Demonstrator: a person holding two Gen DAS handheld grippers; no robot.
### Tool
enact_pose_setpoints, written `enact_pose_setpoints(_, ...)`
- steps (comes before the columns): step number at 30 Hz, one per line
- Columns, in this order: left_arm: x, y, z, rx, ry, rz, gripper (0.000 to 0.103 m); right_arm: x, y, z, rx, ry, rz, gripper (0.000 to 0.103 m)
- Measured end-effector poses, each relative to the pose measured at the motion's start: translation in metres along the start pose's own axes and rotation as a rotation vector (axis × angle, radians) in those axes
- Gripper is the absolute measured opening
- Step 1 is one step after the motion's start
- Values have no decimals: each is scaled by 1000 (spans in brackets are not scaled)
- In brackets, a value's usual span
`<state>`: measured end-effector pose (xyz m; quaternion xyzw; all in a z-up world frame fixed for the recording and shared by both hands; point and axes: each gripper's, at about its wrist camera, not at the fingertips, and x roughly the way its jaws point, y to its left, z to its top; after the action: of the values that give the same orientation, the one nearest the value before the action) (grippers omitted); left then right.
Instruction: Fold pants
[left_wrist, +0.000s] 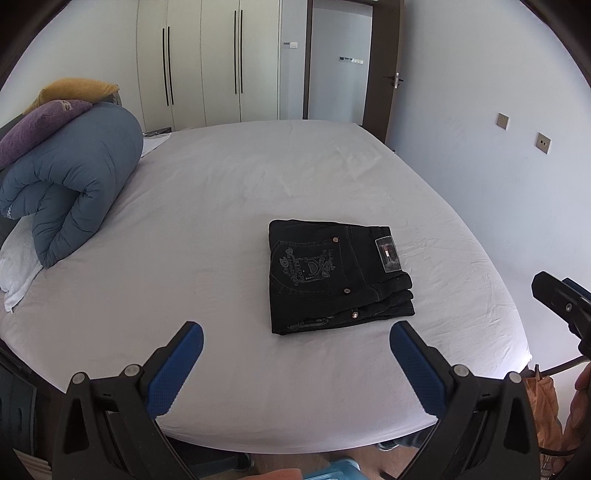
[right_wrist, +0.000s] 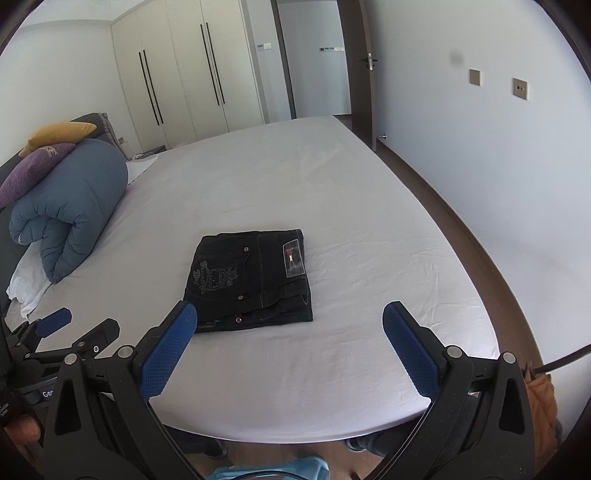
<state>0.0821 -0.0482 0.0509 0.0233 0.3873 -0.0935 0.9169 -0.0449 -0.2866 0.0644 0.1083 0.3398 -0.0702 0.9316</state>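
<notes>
Black jeans (left_wrist: 338, 275) lie folded into a compact rectangle on the white bed (left_wrist: 221, 206), back pocket embroidery and waist label facing up. They also show in the right wrist view (right_wrist: 251, 280). My left gripper (left_wrist: 295, 334) is open and empty, held above the bed's near edge, short of the jeans. My right gripper (right_wrist: 290, 315) is open and empty, also near the front edge, just in front of the jeans. The right gripper shows at the right edge of the left wrist view (left_wrist: 561, 299); the left gripper shows at the lower left of the right wrist view (right_wrist: 77, 326).
A rolled blue duvet (left_wrist: 70, 192) with purple (left_wrist: 37, 125) and yellow (left_wrist: 77, 90) pillows sits at the bed's left. Wardrobes (left_wrist: 207, 62) and an open doorway (left_wrist: 340, 62) stand behind. A white wall (left_wrist: 498, 155) runs along the right.
</notes>
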Motion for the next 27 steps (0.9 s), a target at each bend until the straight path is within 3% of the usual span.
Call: enact_pose_setpoints(27, 15, 9, -5, -23, 35, 7, 103, 22, 18, -8, -46, 44, 11, 103)
